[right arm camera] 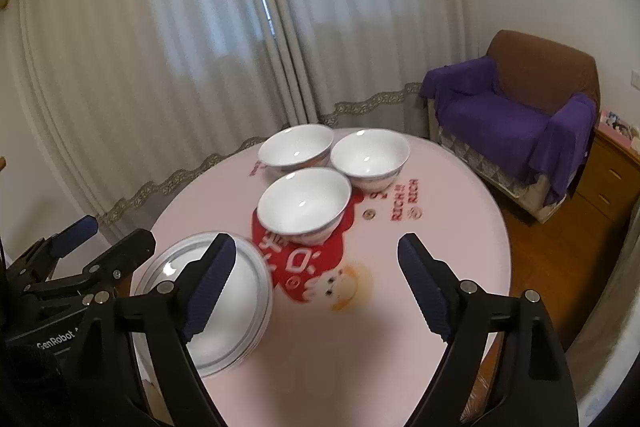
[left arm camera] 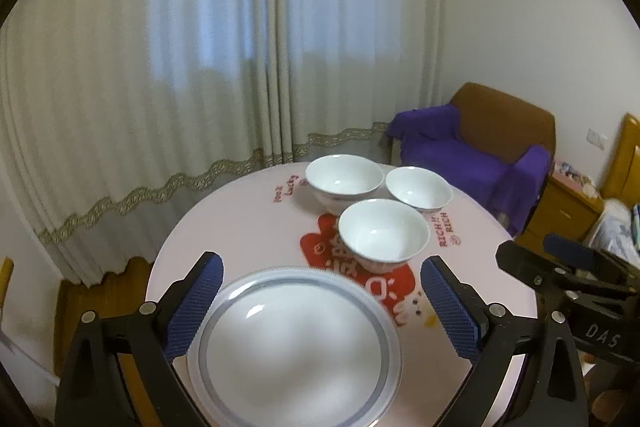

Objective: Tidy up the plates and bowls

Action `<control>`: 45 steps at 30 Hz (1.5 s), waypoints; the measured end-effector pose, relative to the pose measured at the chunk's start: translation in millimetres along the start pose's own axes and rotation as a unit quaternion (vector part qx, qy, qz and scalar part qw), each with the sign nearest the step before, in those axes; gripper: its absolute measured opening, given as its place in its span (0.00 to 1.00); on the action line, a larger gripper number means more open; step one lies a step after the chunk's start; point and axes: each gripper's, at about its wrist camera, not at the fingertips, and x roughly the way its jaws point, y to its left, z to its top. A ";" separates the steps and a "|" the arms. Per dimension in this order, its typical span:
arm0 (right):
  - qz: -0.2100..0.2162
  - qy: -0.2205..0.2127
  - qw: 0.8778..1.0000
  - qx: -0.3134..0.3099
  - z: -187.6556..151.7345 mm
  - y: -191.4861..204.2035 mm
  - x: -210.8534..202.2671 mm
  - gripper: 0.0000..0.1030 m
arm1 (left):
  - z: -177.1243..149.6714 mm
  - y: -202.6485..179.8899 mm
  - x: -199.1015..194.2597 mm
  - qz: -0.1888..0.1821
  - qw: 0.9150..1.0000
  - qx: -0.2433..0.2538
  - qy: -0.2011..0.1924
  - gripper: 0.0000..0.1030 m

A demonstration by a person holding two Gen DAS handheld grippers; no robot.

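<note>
A white plate with a grey rim band [left arm camera: 294, 343] lies on the near left of the round pink table [left arm camera: 240, 227]; it also shows in the right wrist view [right arm camera: 240, 307]. Three white bowls stand in a cluster beyond it: a near one [left arm camera: 383, 233] [right arm camera: 304, 205], a far left one [left arm camera: 344, 179] [right arm camera: 296, 147] and a far right one [left arm camera: 419, 189] [right arm camera: 370, 155]. My left gripper [left arm camera: 320, 303] is open, its fingers either side of the plate. My right gripper [right arm camera: 316, 279] is open and empty above the table, right of the plate.
A red and orange cartoon print [right arm camera: 312, 263] covers the table's middle. Curtains [left arm camera: 160, 67] hang behind. An armchair with a purple throw [right arm camera: 512, 123] and a wooden cabinet [right arm camera: 612, 171] stand to the right. Wooden floor [right arm camera: 552, 259] lies past the table's edge.
</note>
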 end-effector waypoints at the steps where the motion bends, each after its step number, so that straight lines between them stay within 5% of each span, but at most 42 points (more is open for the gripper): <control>1: -0.002 -0.002 1.000 0.000 4.4 -3.4 2.0 0.84 | 5.2 -1.3 3.8 -0.001 1.000 0.004 0.000 0.94; 8: -0.012 0.007 1.000 0.008 24.5 -25.6 28.2 0.85 | 40.8 -3.9 58.7 0.006 1.000 0.018 0.014 0.94; 21: 0.007 0.121 0.992 0.020 43.0 -37.9 125.0 0.85 | 83.0 -4.1 199.8 -0.017 0.988 0.015 0.153 0.92; 25: 0.014 0.158 0.987 0.022 39.2 -37.6 149.3 0.77 | 83.8 -6.9 245.4 -0.019 0.979 0.014 0.201 0.79; 31: 0.027 0.194 0.980 0.026 34.3 -38.2 171.5 0.52 | 79.1 -9.6 292.3 -0.033 0.968 0.021 0.246 0.57; 36: 0.038 0.214 0.975 0.033 28.7 -40.6 179.0 0.37 | 83.0 -14.0 304.3 -0.041 0.965 0.027 0.259 0.31; 42: 0.056 0.217 0.974 0.039 26.3 -42.7 180.0 0.28 | 87.2 -21.8 317.8 -0.041 0.961 0.042 0.270 0.12; 45: 0.066 0.220 0.972 0.039 26.0 -39.6 182.2 0.18 | 85.2 -27.6 319.4 -0.032 0.962 0.055 0.265 0.12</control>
